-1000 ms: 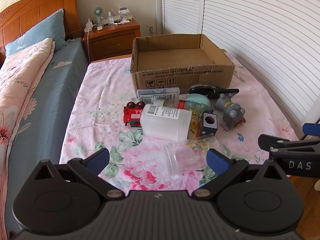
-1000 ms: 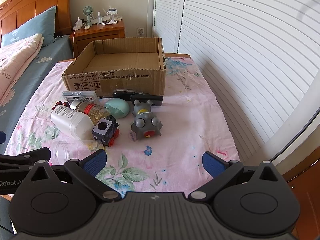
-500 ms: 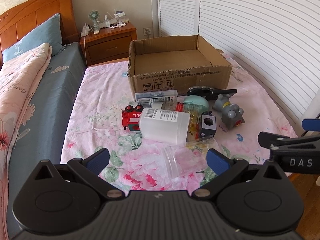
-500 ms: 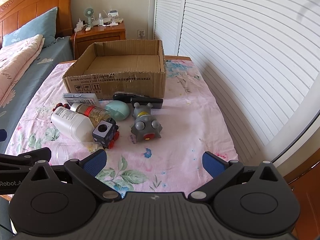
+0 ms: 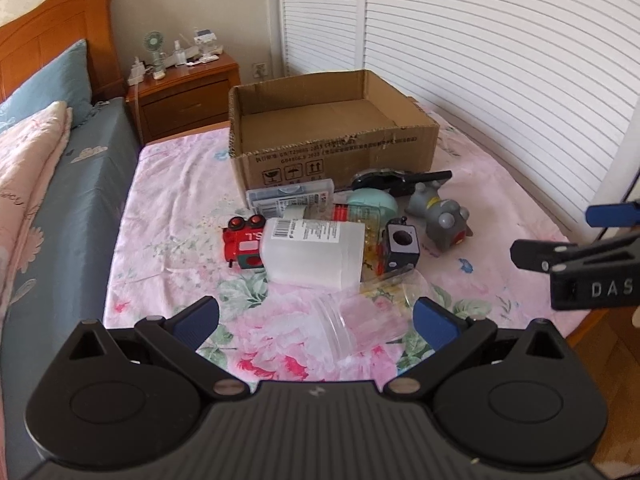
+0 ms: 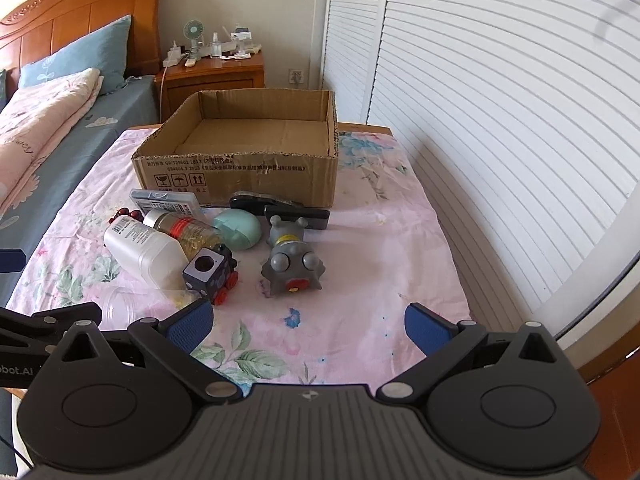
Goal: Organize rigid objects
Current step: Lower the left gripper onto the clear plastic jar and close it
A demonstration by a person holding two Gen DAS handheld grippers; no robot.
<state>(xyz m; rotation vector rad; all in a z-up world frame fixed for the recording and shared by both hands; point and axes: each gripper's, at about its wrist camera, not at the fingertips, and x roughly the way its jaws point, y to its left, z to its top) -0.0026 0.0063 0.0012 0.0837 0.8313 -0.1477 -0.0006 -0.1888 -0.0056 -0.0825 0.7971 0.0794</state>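
Observation:
An empty cardboard box [image 5: 336, 148] [image 6: 240, 168] stands at the back of the floral table. In front of it lies a pile: a white bottle [image 5: 312, 252] [image 6: 140, 244], a red toy train [image 5: 242, 242], a clear jar [image 5: 360, 320], a black cube toy [image 5: 400, 248] [image 6: 210, 270], a grey figure [image 5: 440, 220] [image 6: 290, 262], a mint case [image 6: 238, 230] and a black remote [image 6: 296, 216]. My left gripper [image 5: 316, 322] is open and empty just before the clear jar. My right gripper [image 6: 306, 326] is open and empty, in front of the grey figure.
A bed with blue sheet [image 5: 60, 200] lies along the table's left side. A wooden nightstand [image 5: 188, 88] with small items stands behind. White louvred doors [image 6: 500, 120] run along the right. A clear plastic case [image 5: 290, 198] lies by the box front.
Both grippers have moved slightly forward and up toward the pile; the views have shifted a little. The objects have not moved and both grippers stay open.

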